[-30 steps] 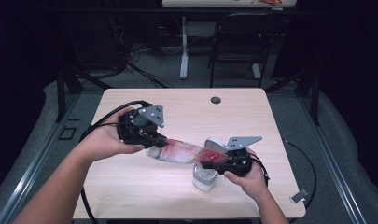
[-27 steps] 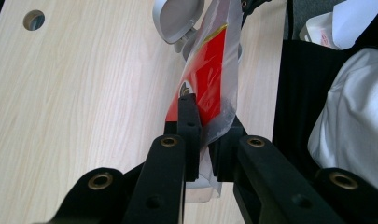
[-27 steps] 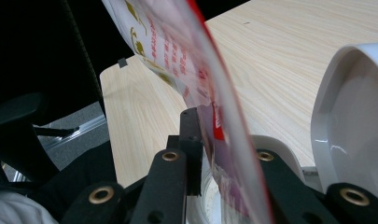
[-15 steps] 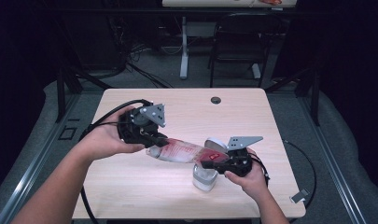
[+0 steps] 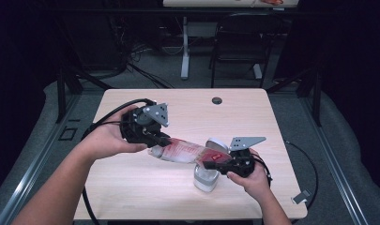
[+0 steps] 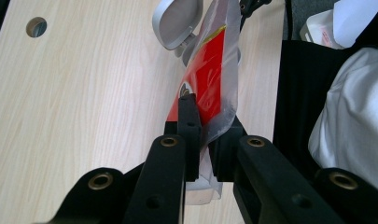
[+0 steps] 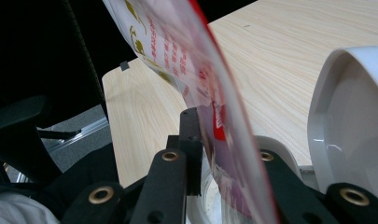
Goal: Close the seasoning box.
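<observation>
The red and clear plastic pouch (image 5: 185, 151) hangs above the wooden table (image 5: 131, 187), stretched between your two grippers and sloping down from your left toward your right. In the high view its lower end sits right over the small white container (image 5: 206, 178) near the front edge of the table, and that container's round lid (image 5: 216, 144) stands flipped up just behind the pouch. Your left gripper (image 5: 155, 139) has its jaws pinched nearly together on the upper end of the pouch; in the left gripper view the pouch (image 6: 210, 88) runs away from the jaws, red on one face and clear on the other, with the lid (image 6: 177, 21) beyond it. Your right gripper (image 5: 215, 161) is clamped the same way on the lower end, jaws close with the film between them; in the right gripper view the pouch (image 7: 177, 51) rises from the jaws up to the top edge, printed with small red text and gold marks, and the lid (image 7: 350, 126) stands upright just beside it on the right. Your left hand (image 5: 105, 140) wraps its gripper from the left side, and your right hand (image 5: 253, 178) holds its gripper near the front right part of the table. A black cable (image 5: 112, 112) loops from the left gripper across the table's left edge. Farther back, a small dark round hole (image 5: 217, 100) sits in the tabletop near its rear edge, well apart from everything you hold.
</observation>
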`<control>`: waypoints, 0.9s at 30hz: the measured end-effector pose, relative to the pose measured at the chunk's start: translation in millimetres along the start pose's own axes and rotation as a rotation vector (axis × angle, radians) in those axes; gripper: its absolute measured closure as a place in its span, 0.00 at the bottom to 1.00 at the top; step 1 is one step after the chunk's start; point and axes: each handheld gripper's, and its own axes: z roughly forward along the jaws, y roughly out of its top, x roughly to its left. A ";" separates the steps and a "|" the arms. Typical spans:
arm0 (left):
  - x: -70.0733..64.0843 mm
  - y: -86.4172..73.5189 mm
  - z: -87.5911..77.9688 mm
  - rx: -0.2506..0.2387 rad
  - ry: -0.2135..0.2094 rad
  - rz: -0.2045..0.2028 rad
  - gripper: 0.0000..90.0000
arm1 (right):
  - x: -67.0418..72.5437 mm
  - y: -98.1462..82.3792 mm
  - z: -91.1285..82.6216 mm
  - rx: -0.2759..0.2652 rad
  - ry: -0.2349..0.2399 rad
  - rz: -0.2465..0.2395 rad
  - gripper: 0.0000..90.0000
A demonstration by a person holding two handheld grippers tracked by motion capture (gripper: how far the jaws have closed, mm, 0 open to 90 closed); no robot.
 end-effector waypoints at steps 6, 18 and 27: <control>-0.2 0.9 -0.4 0.000 0.000 0.006 0.94 | 0.3 -0.3 -0.4 0.002 0.005 -0.004 0.91; -1.8 0.8 -3.3 0.003 0.001 0.005 0.94 | 3.0 -0.2 0.1 -0.003 0.012 -0.006 0.92; -2.2 1.7 -3.5 0.007 0.008 0.004 0.94 | 2.4 -0.2 3.0 -0.002 0.000 -0.009 0.91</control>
